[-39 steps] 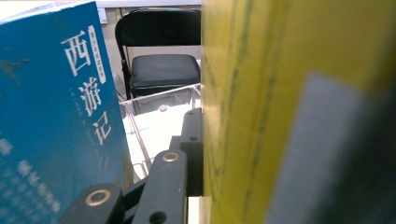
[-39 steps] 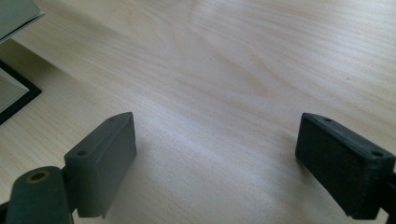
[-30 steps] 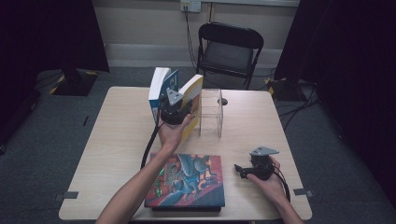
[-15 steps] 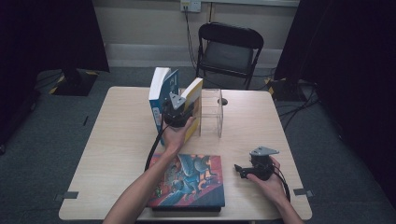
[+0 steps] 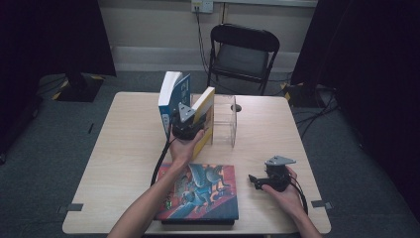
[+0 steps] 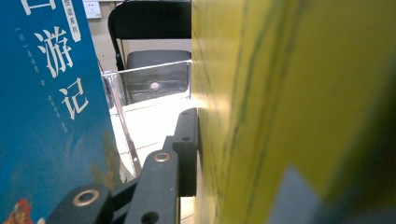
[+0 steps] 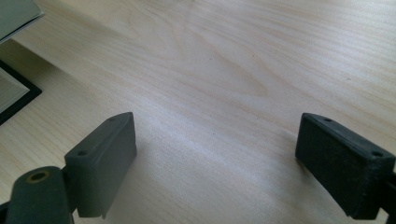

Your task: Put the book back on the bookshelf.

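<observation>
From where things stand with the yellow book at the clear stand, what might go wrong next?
The left tongs have just been opening while a pad touches the yellow book, which leans against the clear stand; it may topple. The tilted blue book beside it could also tip.

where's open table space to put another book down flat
The widest bare patch is the left part of the light wooden table, bordered by the upright blue book and the flat colourful picture book. A smaller patch lies at the back right, beyond the clear acrylic stand. The middle is crowded around the yellow book.
</observation>
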Tool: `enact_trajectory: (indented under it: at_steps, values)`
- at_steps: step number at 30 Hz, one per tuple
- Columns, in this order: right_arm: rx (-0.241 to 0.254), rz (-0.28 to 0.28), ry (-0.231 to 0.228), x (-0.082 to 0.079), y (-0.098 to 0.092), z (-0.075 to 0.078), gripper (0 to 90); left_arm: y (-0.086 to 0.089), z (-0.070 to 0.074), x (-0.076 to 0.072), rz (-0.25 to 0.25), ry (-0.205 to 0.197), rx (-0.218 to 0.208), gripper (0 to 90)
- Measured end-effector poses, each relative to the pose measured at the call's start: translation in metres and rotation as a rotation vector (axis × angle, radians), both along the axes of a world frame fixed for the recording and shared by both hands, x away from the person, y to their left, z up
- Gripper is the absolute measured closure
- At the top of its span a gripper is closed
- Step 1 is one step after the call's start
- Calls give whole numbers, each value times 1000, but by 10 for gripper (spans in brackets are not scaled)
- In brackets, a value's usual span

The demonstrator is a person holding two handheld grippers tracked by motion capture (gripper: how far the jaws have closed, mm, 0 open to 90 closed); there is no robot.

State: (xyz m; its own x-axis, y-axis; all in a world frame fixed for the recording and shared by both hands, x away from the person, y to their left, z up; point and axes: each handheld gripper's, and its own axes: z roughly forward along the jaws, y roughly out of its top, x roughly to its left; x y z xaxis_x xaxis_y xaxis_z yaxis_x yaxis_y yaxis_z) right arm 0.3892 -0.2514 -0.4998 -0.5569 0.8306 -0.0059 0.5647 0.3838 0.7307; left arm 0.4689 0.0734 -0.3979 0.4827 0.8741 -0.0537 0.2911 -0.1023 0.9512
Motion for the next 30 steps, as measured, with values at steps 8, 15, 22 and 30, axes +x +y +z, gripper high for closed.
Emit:
enact_trajectory:
  at_steps: [8, 15, 22, 30]
  values:
    - [0, 0, 0, 0, 0, 0, 122, 7, 1, -6, -5, 6, -10, 680]
    - [0, 1, -1, 0, 0, 0, 123, 12, 5, -10, -19, 4, -8, 670]
    - [0, 1, 0, 0, 0, 0, 123, 16, 12, -15, -40, 4, -6, 649]
    - [0, 1, 0, 0, 0, 0, 123, 20, 21, -18, -82, 55, -30, 602]
